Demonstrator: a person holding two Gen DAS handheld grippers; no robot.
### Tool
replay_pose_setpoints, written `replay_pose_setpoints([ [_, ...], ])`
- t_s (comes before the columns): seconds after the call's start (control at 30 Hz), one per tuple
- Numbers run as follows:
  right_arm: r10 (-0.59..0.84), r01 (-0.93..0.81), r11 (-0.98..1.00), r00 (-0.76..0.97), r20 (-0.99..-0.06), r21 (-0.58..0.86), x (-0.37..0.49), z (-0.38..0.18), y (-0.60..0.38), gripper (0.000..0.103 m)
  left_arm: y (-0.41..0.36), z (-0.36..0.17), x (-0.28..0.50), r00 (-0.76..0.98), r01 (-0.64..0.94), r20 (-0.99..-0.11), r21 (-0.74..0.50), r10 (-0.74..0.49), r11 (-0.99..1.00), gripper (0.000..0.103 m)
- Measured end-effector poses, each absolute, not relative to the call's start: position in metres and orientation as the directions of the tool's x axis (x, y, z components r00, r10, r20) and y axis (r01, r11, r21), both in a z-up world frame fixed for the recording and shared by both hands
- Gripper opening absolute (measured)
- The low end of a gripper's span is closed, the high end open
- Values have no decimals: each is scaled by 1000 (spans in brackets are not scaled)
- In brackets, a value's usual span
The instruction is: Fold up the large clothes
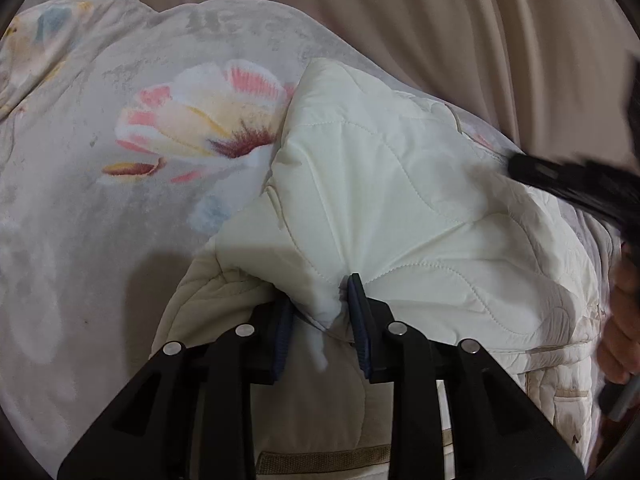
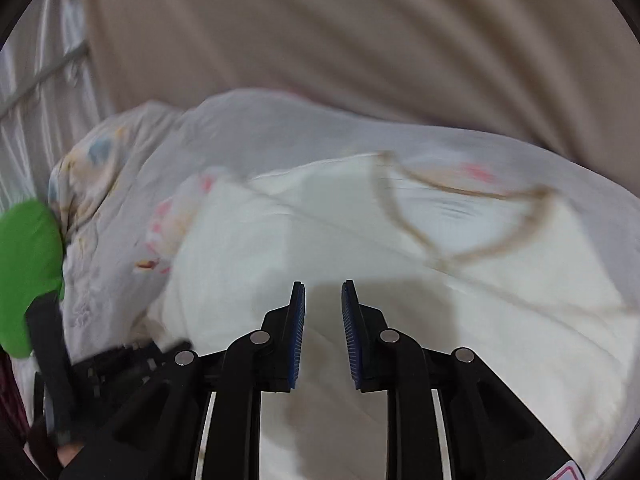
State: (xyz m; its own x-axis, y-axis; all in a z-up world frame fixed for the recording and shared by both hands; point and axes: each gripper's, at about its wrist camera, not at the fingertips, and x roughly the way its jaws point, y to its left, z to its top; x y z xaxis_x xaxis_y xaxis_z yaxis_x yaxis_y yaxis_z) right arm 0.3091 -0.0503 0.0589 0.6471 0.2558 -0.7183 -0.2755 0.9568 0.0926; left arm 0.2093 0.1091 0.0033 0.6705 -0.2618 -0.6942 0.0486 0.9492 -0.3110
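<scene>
A cream quilted jacket lies on a floral bedspread. My left gripper is shut on a bunched fold of the jacket and holds it up off the bed. My right gripper is open and empty, just above the jacket; the view is blurred by motion. The jacket's tan-trimmed neckline shows ahead of it to the right. The right gripper also shows as a blurred black shape at the right edge of the left wrist view.
Beige curtains hang behind the bed. A green object and the black left gripper body sit at the left of the right wrist view. A hand shows at the right edge.
</scene>
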Motion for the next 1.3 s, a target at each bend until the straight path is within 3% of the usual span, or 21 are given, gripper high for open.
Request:
replay_pose_setpoints([
  [0.1,266,-312,946,603,-752,84,337,36,-5,19,110,2,210,670,52,-694,-311,-264,949,28],
  [0.2,174,-297,955,617,-767,-23,344,18,8,9,109,2,211,670,56,-695,-303,-261,951,28],
  [0.27,149,-279,959,628,-764,-42,341,14,-11,8,110,1,210,669,58,-693,-311,-269,949,28],
  [0.43,15,-58,998,654,-756,-31,321,23,-142,8,112,-1,211,669,62,-689,-323,-280,944,28],
  [0.47,23,-31,1000,649,-760,3,313,23,-170,3,112,-1,211,668,64,-689,-323,-281,944,28],
  [0.5,4,14,1000,644,-765,17,303,24,-195,3,112,1,210,668,68,-690,-317,-279,946,28],
  [0.6,-94,149,989,687,-720,13,242,42,-267,11,116,20,201,676,81,-690,-283,-261,956,27],
  [0.67,-110,175,984,720,-685,25,202,56,-295,34,121,47,191,692,97,-664,-305,-284,947,29],
  [0.77,-106,166,986,740,-664,27,165,64,-312,59,119,92,182,766,120,-582,-288,-273,950,41],
  [0.87,-53,147,986,709,-704,74,165,52,-316,62,105,117,204,807,110,-539,-262,-240,959,56],
  [0.97,-8,162,977,667,-745,135,182,28,-316,62,81,102,257,763,97,-606,-234,-223,967,56],
  [1.0,7,175,972,647,-762,158,190,22,-317,60,73,91,275,740,99,-635,-224,-222,970,55],
  [1.03,12,183,968,643,-766,169,194,20,-315,42,64,75,294,708,97,-674,-202,-210,975,52],
  [1.07,39,167,966,653,-756,195,195,24,-312,10,60,63,307,684,92,-702,-186,-197,978,44],
  [1.1,67,143,964,683,-727,223,191,33,-309,9,56,54,316,663,89,-725,-170,-186,981,39],
  [1.2,53,80,977,811,-583,200,163,71,-296,8,56,33,326,671,65,-727,-140,-147,988,36],
  [1.27,24,110,976,804,-595,188,164,61,-301,8,55,19,323,683,60,-721,-109,-120,992,38],
  [1.3,1,141,977,744,-668,159,176,37,-305,8,54,15,322,690,61,-716,-95,-111,994,39],
])
